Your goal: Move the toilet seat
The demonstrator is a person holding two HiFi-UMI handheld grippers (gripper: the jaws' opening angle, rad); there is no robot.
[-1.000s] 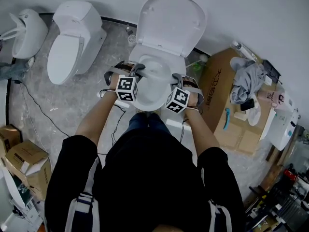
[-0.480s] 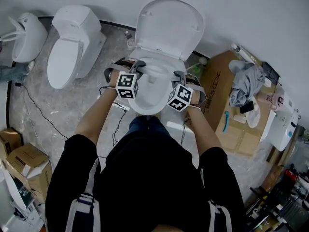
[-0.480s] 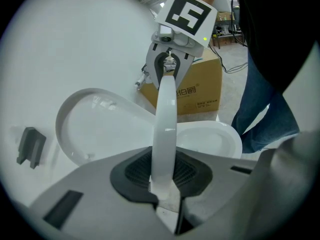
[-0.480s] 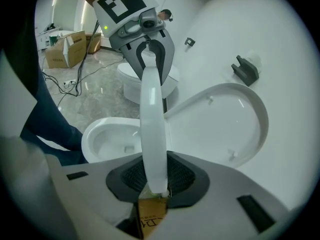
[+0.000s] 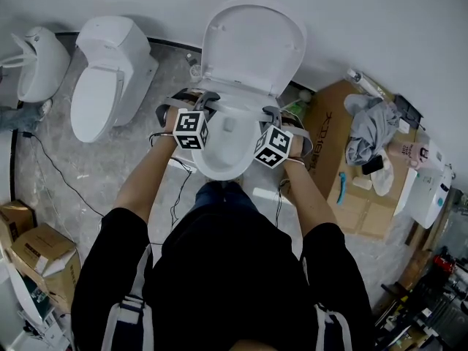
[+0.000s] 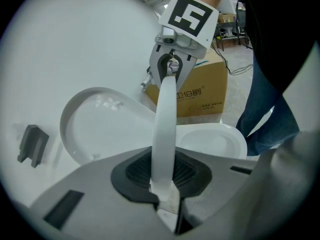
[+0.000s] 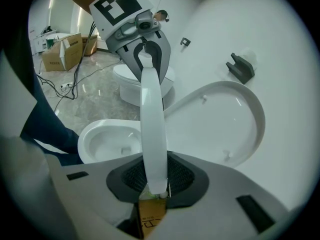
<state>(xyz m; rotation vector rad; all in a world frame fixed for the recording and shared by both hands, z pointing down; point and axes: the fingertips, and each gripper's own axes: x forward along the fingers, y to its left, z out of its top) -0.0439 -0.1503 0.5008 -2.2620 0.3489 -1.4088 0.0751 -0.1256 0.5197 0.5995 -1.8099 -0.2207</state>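
The white toilet seat ring [image 6: 165, 124] stands half raised between the open bowl [image 6: 215, 141] and the upright lid [image 6: 100, 129]. It shows edge-on as a band that runs from one gripper to the other. My left gripper [image 6: 162, 184] is shut on the seat's front edge. My right gripper [image 7: 155, 184] is shut on the same seat [image 7: 152, 129] further along. Both pairs of jaws have just been closing on the seat held between them. In the head view the left gripper [image 5: 205, 101] and right gripper [image 5: 272, 114] sit above the bowl [image 5: 223, 159], below the lid [image 5: 252, 46].
A second toilet [image 5: 110, 64] and a third fixture [image 5: 36, 61] stand to the left. A flattened cardboard box [image 5: 344, 152] with clothes [image 5: 369, 126] lies to the right. Cables [image 5: 66, 181] cross the floor, and cardboard boxes [image 5: 44, 251] sit at the lower left.
Both grippers have moved up the picture toward the lid, carrying the seat with them. The seat stands higher off the bowl than before.
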